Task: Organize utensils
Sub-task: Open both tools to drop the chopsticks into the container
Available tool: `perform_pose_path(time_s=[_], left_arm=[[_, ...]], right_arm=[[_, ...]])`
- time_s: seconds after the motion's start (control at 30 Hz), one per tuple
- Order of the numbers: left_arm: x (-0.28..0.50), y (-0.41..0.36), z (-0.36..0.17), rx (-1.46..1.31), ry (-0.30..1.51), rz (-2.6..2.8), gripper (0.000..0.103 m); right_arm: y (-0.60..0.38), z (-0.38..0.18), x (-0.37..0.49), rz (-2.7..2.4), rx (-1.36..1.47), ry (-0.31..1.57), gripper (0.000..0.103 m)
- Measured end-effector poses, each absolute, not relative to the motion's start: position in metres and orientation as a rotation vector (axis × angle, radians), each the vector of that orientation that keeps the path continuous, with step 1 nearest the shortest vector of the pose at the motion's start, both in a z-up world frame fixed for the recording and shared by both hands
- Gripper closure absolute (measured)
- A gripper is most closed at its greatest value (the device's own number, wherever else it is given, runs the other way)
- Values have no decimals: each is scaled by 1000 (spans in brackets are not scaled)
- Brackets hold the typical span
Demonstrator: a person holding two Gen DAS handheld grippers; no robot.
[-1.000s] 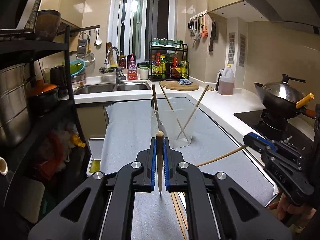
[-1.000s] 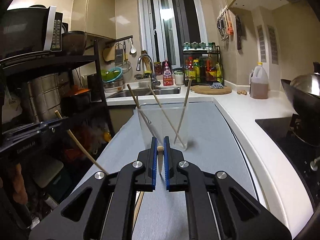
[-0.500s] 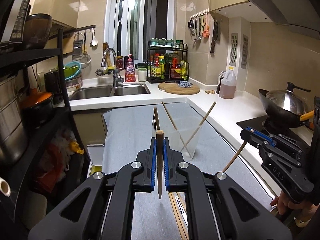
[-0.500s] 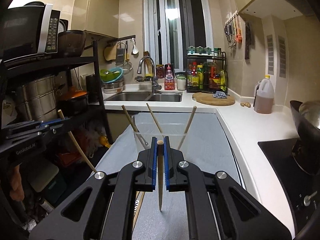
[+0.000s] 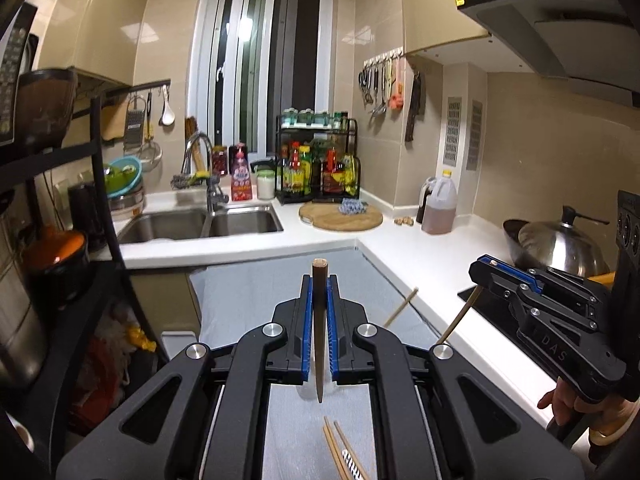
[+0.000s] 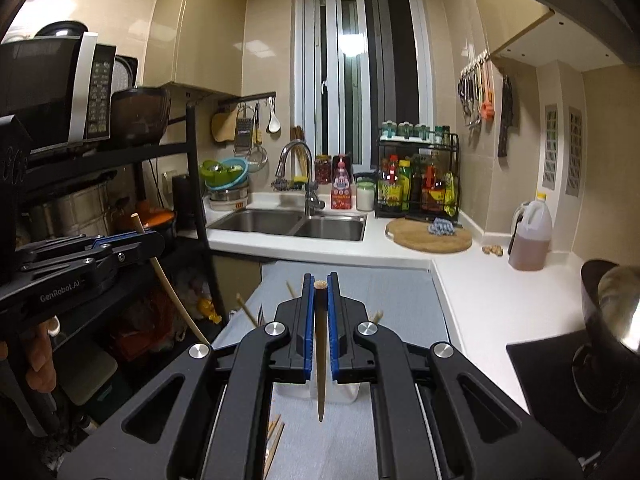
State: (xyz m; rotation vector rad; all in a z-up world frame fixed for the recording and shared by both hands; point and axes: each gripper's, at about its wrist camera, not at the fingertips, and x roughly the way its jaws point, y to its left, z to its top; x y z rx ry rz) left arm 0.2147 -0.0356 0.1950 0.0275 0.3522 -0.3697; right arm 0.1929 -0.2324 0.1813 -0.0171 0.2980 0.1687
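Left tongs: gripping one chopstick, upright.
Right tongs: clamping another chopstick.
Table: carrying loose chopsticks at its near edge.

Wooden chopstick, glossy steel sink

light: dim, warm, from overhead | glare: bright spot on window, sheen on wall tiles, white counter lit | shadow: rack side dark | blur: slight softness throughout | distortion: strong fisheye, black vignette corners
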Motion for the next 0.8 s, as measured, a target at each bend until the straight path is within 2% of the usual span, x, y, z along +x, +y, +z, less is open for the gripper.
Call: perform_pose_path(time_s=[0.2, 0.4, 0.57, 0.8], left_arm=[[231, -53, 221, 52, 292, -384, 97], [252, -66, 222, 40, 277, -396, 97], [275, -72, 202, 33, 304, -377, 97], [301, -75, 163, 50, 385, -353, 97]], right_arm=[[-227, 218, 211, 149, -39, 227, 97], [-221, 230, 227, 131, -62, 169, 97], [-224, 217, 240, 125, -40, 130, 97], [-226, 180, 272, 114, -32, 257, 97]])
